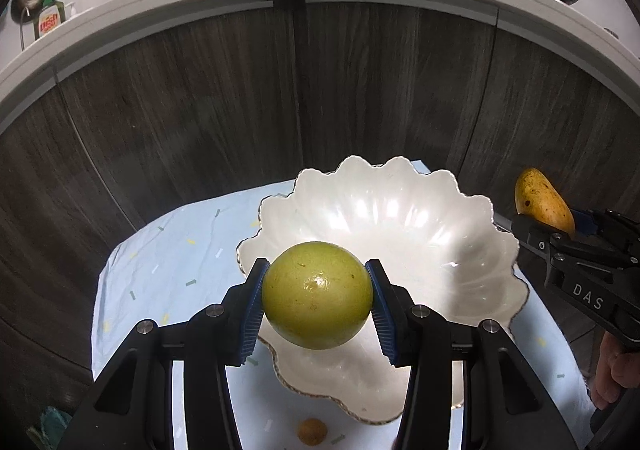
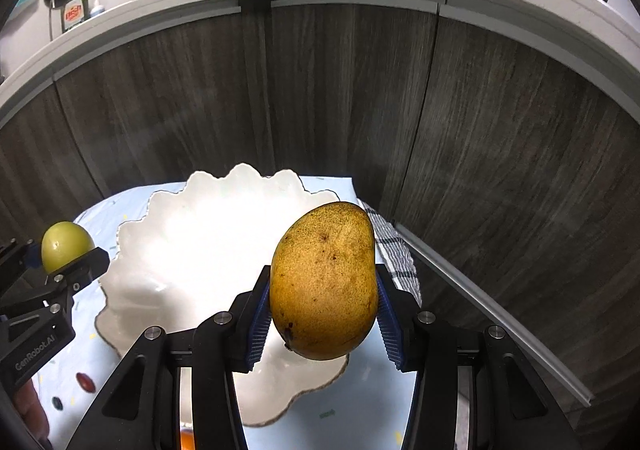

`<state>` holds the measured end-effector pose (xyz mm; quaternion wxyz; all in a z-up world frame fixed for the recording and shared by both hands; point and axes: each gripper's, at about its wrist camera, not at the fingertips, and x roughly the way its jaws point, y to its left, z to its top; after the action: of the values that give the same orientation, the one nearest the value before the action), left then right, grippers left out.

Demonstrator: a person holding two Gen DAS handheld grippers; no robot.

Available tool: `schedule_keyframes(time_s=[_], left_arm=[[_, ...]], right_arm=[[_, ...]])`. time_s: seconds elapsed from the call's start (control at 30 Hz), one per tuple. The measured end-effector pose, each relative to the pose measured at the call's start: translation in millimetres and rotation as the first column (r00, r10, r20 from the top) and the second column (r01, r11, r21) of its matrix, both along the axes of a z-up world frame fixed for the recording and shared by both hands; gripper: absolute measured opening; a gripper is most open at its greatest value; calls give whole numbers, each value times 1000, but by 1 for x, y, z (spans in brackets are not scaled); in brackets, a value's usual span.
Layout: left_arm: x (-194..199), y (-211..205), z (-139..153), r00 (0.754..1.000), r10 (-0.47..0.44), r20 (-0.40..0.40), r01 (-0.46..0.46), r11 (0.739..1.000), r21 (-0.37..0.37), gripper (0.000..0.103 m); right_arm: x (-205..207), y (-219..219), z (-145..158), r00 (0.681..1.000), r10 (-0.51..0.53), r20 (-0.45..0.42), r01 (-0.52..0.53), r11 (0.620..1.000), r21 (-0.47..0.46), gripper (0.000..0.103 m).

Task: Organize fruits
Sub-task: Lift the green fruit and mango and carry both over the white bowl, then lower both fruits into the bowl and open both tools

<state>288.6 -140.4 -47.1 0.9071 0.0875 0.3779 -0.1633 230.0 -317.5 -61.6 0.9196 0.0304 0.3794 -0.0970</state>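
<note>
The left gripper [image 1: 317, 296] squeezes a round green fruit [image 1: 317, 295] in the air over the near rim of the white wavy bowl [image 1: 420, 218]. The right gripper [image 2: 323, 314] squeezes a yellow mango [image 2: 324, 280] over the bowl's right rim. The bowl sits on a pale blue cloth [image 1: 172, 250].

Right gripper [image 2: 324, 314] clamps mango [image 2: 324, 282] above white bowl [image 2: 168, 250].
</note>
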Motion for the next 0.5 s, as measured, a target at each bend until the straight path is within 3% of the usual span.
schedule_keyframes(time_s=[0.5], left_arm=[[16,-3,-32,996,17,-88,-16,1000,6,47]], right_arm=[[22,-4,-25,998,3,-65,-1,999,35,48]])
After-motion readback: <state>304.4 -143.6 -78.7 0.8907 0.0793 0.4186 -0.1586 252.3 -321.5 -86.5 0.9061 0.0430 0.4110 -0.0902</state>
